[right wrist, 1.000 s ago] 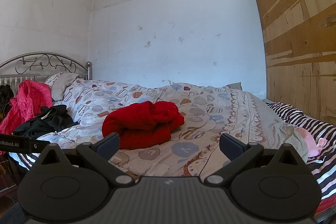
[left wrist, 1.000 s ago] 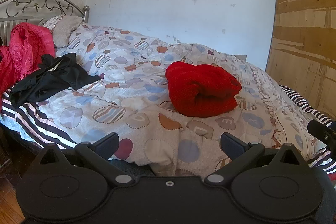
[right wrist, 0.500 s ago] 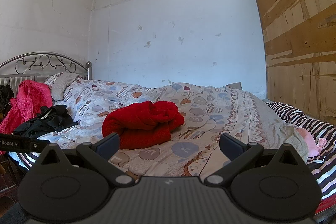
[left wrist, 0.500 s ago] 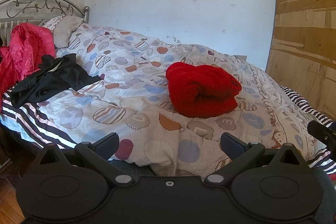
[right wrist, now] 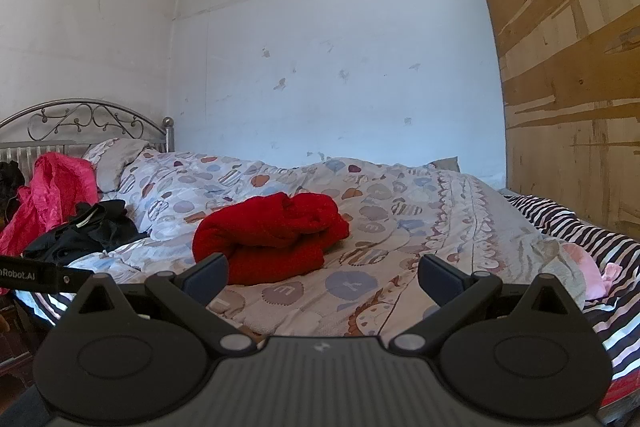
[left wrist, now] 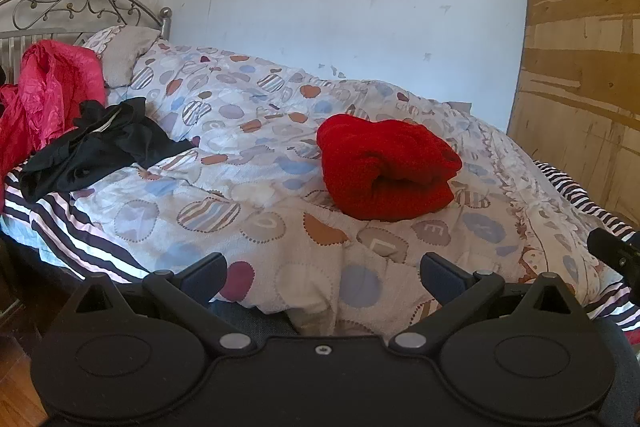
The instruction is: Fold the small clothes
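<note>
A red fleece garment (left wrist: 384, 167) lies folded in a thick bundle on the patterned duvet (left wrist: 248, 195); it also shows in the right wrist view (right wrist: 272, 235). My left gripper (left wrist: 322, 273) is open and empty, held back at the bed's near edge, well short of the red bundle. My right gripper (right wrist: 322, 273) is open and empty too, low at the bed's edge with the bundle ahead and to the left. A black garment (left wrist: 96, 147) lies crumpled at the left of the bed, next to a pink-red jacket (left wrist: 44, 95).
A metal headboard (left wrist: 72, 3) and a pillow (left wrist: 124, 51) are at the far left. A wooden panel (right wrist: 568, 67) stands along the right. A striped sheet (right wrist: 600, 239) and a small pink item (right wrist: 584, 267) lie at the right. The white wall (right wrist: 320, 67) is behind.
</note>
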`<state>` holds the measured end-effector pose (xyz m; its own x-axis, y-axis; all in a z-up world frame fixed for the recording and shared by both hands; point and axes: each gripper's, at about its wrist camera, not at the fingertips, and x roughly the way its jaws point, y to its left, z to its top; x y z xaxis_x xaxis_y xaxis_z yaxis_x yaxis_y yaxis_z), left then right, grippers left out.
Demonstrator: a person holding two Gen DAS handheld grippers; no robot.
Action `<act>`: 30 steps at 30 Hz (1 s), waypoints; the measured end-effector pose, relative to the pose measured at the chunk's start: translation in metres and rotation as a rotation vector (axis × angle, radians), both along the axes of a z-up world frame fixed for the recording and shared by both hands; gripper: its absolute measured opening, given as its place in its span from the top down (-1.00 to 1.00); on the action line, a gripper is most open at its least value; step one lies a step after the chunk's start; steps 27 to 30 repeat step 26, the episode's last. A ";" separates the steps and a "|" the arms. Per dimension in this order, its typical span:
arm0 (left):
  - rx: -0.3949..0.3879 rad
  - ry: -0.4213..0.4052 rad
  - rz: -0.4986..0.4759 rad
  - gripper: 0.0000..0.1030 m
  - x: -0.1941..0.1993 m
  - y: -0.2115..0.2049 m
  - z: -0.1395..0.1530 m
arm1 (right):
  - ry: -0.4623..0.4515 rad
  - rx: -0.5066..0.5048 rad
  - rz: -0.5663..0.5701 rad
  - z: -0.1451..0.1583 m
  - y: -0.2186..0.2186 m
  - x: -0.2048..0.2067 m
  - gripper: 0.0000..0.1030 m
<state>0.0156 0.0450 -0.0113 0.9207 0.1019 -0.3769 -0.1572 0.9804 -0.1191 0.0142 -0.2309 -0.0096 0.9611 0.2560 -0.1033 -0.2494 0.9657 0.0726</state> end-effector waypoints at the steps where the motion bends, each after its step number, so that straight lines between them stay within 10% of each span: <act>1: -0.001 0.001 0.000 -0.99 -0.001 0.001 0.000 | 0.000 0.001 -0.001 -0.001 0.000 0.000 -1.00; 30: 0.010 0.039 0.005 -0.99 0.004 -0.005 0.001 | 0.008 -0.004 0.003 -0.001 0.004 -0.002 -1.00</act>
